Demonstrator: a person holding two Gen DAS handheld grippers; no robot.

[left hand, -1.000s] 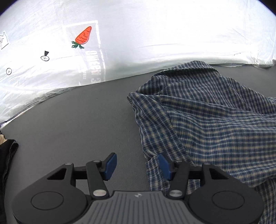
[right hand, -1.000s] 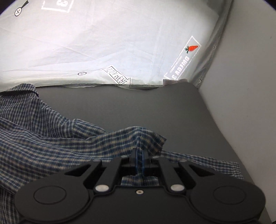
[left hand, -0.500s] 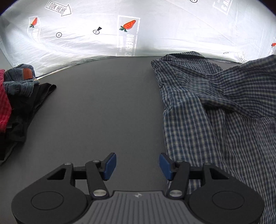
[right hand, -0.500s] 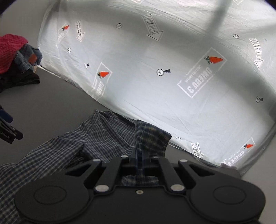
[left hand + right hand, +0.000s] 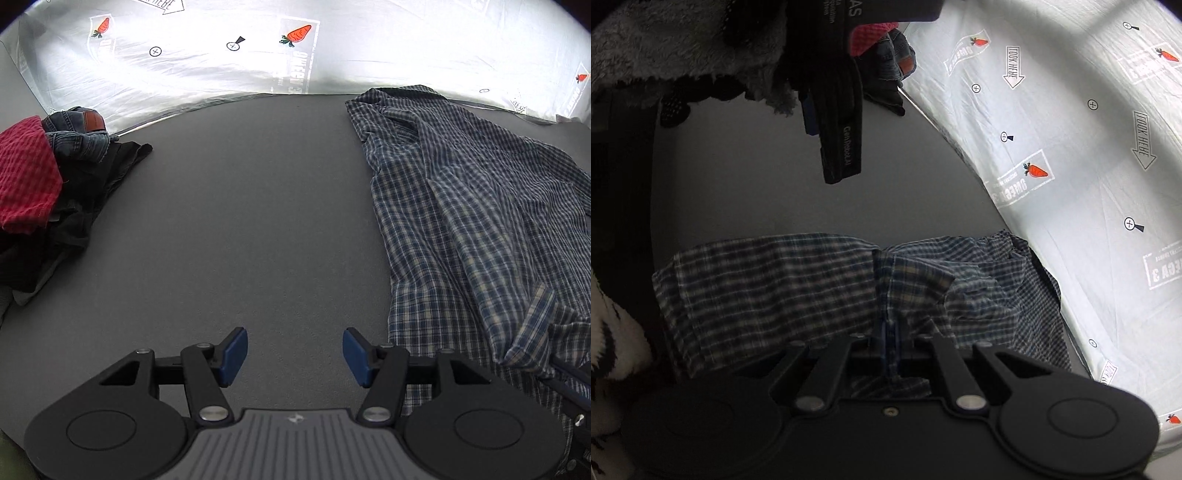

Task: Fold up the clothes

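Note:
A blue and white checked shirt [image 5: 465,206] lies spread on the right half of the dark grey table [image 5: 258,206]. My left gripper [image 5: 291,356] is open and empty, low over bare table just left of the shirt's near edge. My right gripper [image 5: 890,336] is shut on a fold of the checked shirt [image 5: 798,284] and holds it lifted; the cloth drapes away in front of it. The right gripper's tip also shows in the left wrist view [image 5: 565,373], pinching the shirt's cuff at the lower right.
A heap of clothes sits at the table's left: a red knit piece [image 5: 26,173], blue jeans [image 5: 79,136] and black garments [image 5: 74,192]. A white printed sheet [image 5: 258,48] rises behind the table. The left gripper's body [image 5: 834,96] hangs in the right wrist view.
My right gripper has swung round and carried the pinched shirt fold over toward the left gripper. My left gripper has drawn back and left, off the shirt, still open.

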